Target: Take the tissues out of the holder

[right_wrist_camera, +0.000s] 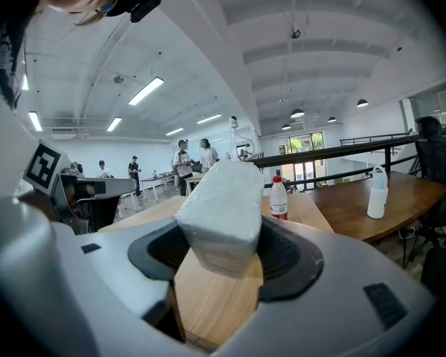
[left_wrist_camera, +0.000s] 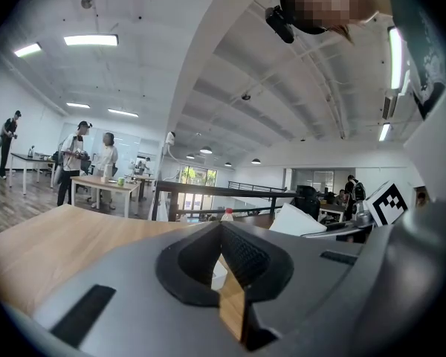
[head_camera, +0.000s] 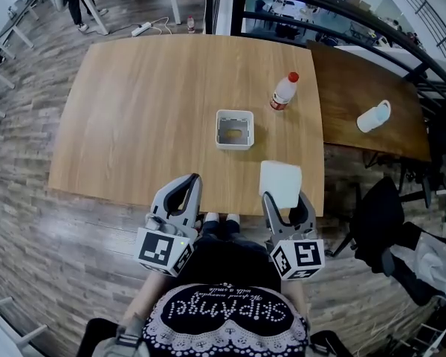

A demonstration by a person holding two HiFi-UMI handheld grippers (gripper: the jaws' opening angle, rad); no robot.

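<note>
The white square holder (head_camera: 234, 129) stands on the wooden table (head_camera: 134, 110), and its inside looks empty from above. A white pack of tissues (head_camera: 280, 183) hangs over the table's near edge, with my right gripper (head_camera: 286, 198) shut on it. In the right gripper view the pack (right_wrist_camera: 221, 214) sits tilted between the dark pads (right_wrist_camera: 286, 255), pinched at its lower end. My left gripper (head_camera: 193, 181) is at the near edge to the left of the holder. Its jaws (left_wrist_camera: 221, 229) meet at the tips and hold nothing.
A bottle with a red cap (head_camera: 284, 91) stands right of the holder and behind it. A darker table (head_camera: 357, 80) adjoins on the right and carries a white jug (head_camera: 374, 116). A black chair (head_camera: 383, 222) stands near my right side. People stand far off at other tables.
</note>
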